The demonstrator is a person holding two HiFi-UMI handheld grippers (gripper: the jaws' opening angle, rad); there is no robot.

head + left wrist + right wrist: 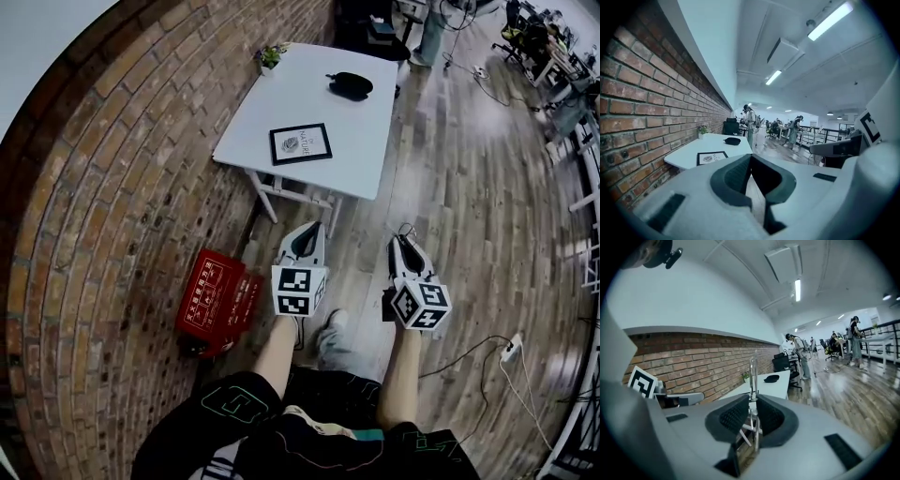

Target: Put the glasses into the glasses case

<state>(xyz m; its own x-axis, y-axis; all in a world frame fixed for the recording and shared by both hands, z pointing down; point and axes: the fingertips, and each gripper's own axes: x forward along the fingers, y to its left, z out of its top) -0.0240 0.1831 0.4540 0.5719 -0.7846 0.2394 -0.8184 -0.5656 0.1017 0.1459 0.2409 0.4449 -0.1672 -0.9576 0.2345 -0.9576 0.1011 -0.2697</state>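
Observation:
The black glasses case (350, 85) lies shut on the far part of a white table (366, 141); it also shows small and distant in the left gripper view (732, 140) and the right gripper view (771, 378). My right gripper (403, 240) (751, 399) hovers over the wooden floor short of the table, shut on clear-framed glasses (753, 369) that stick up between its pads. In the head view the glasses (406, 228) show as a thin loop at its tips. My left gripper (307, 228) (750, 157) is level beside it, pads meeting, with nothing between them.
A framed print (300, 143) lies on the table's near part and a small plant (271, 56) at its far corner. A red crate (217, 300) sits on the floor by the brick wall. A power strip (511, 349) with cables lies at the right. People and desks are far behind.

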